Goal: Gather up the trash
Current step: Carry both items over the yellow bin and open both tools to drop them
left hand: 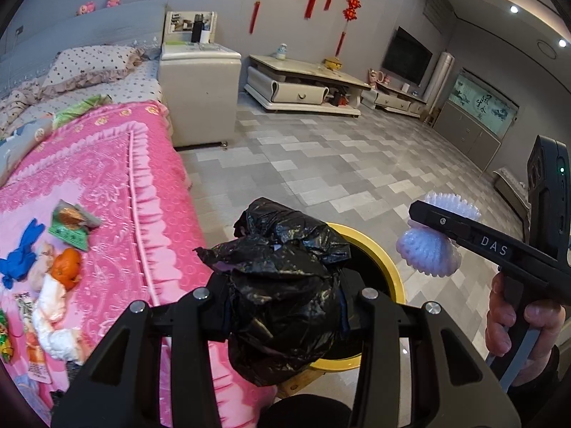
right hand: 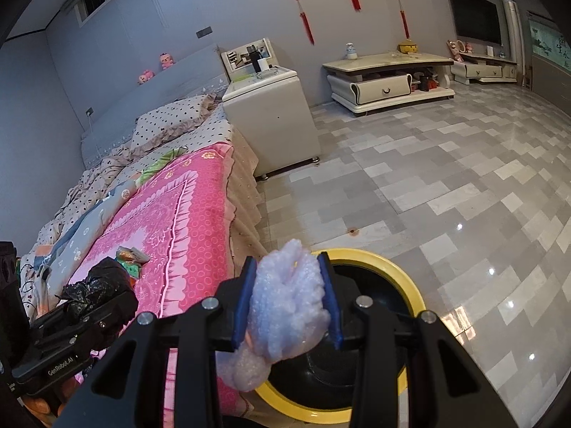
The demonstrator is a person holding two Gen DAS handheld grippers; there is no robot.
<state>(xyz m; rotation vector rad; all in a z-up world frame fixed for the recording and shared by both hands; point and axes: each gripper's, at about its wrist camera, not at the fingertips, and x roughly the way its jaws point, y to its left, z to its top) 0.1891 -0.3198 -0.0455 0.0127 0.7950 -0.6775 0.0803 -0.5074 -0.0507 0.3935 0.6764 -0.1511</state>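
My left gripper [left hand: 285,306] is shut on a crumpled black plastic bag [left hand: 285,267] held above the edge of the pink bed, beside the yellow-rimmed trash bin [left hand: 389,267]. My right gripper [right hand: 289,299] is shut on a wad of pale foam wrap [right hand: 289,296] held over the bin's [right hand: 410,278] open mouth. The foam wrap [left hand: 428,253] and right gripper [left hand: 446,228] also show in the left wrist view, the black bag [right hand: 96,289] and left gripper [right hand: 92,303] in the right wrist view. On the bed lie a blue glove [left hand: 21,253], an orange peel [left hand: 66,267], white tissue [left hand: 57,324] and a green wrapper [left hand: 71,228].
The pink bedspread [left hand: 117,178] covers the bed on the left. A white cabinet [left hand: 200,92] stands past the bed's end, a TV stand [left hand: 307,85] along the far wall. Grey tiled floor [right hand: 428,178] spreads to the right of the bin.
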